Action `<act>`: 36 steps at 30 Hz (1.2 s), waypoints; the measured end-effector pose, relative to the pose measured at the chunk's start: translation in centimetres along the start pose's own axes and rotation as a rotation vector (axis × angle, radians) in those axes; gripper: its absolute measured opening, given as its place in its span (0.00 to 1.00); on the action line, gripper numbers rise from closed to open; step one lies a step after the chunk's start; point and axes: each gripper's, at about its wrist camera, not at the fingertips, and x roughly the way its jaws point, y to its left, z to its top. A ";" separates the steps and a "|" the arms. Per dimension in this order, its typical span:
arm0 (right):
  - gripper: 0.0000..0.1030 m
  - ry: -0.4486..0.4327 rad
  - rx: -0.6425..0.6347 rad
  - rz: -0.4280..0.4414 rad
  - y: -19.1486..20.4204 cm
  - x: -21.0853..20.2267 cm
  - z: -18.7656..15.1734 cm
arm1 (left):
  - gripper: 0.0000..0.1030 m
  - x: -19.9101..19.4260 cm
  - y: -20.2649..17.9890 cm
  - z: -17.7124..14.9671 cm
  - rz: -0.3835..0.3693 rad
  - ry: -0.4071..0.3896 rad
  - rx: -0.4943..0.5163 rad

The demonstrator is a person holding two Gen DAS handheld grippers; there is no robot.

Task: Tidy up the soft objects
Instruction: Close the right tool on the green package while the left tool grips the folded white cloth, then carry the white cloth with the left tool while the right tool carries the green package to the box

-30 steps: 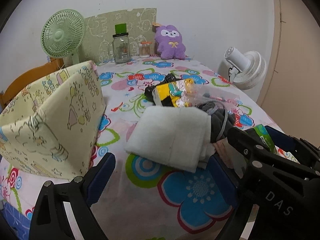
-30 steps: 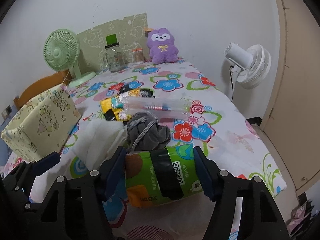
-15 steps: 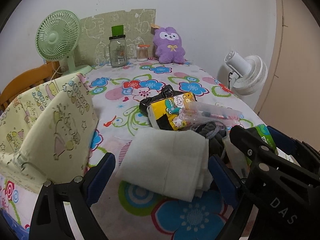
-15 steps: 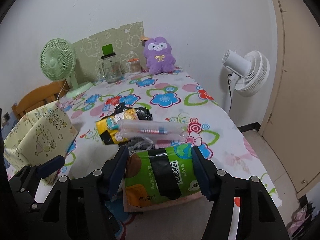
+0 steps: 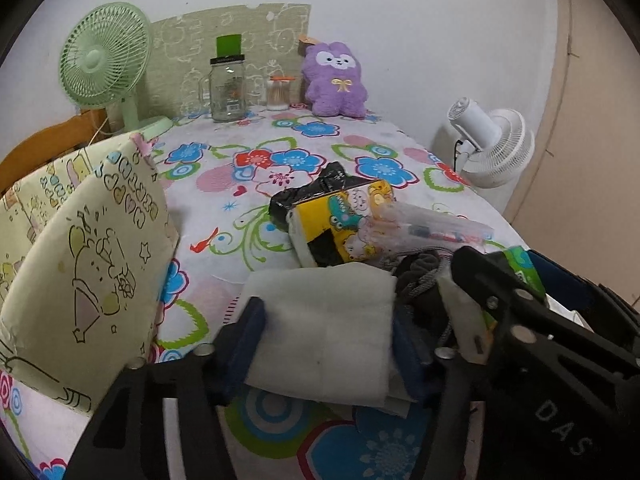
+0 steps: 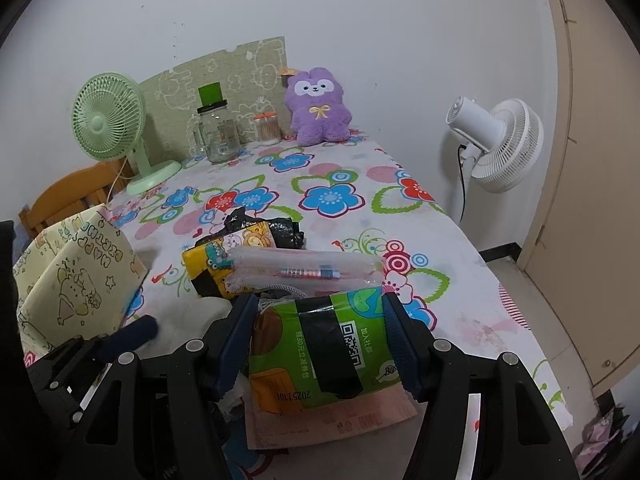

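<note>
A floral tablecloth (image 6: pixel 340 184) is covering the whole table, running toward 12 o'clock where a purple plush (image 6: pixel 318 108) is sitting against the wall. At 9 o'clock a yellow fabric box (image 5: pixel 84 264) is standing upright near the table edge.

The left gripper (image 5: pixel 326 340) is reaching in low and level from 6 o'clock, and its 2 blue pads are pressing both sides of a folded white cloth (image 5: pixel 324 320), gripping it. A dark grey bundle (image 5: pixel 420 276) is lying just beside that cloth at 3 o'clock.

The right gripper (image 6: pixel 320 340) is pointing toward 12 o'clock, tilted slightly down, its 2 fingers clamped on a green tissue pack (image 6: pixel 324 344). Just beyond it a clear tube pack (image 6: pixel 304 268) is resting across a yellow cartoon pack (image 6: pixel 224 256).
</note>
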 end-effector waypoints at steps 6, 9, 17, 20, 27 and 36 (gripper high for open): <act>0.64 0.001 -0.001 0.000 0.1 0.0 0.1 | 0.28 0.0 -0.4 0.1 -0.037 0.024 0.019; 0.64 0.001 0.005 0.005 0.1 0.0 0.3 | 0.18 0.0 -0.4 0.3 -0.044 0.036 0.018; 0.64 -0.010 0.005 0.010 0.5 -0.9 0.6 | 0.06 -0.6 -0.2 0.5 0.030 0.057 -0.015; 0.64 -0.015 0.003 0.014 0.6 -1.3 0.7 | 0.05 -0.8 0.0 0.6 0.039 0.065 -0.023; 0.64 -0.027 -0.009 0.026 1.1 -2.4 1.6 | 0.04 -1.9 0.1 1.4 0.052 0.069 -0.031; 0.65 -0.050 -0.024 0.046 1.7 -4.1 3.4 | 0.04 -4.1 -0.5 2.9 0.047 0.037 -0.028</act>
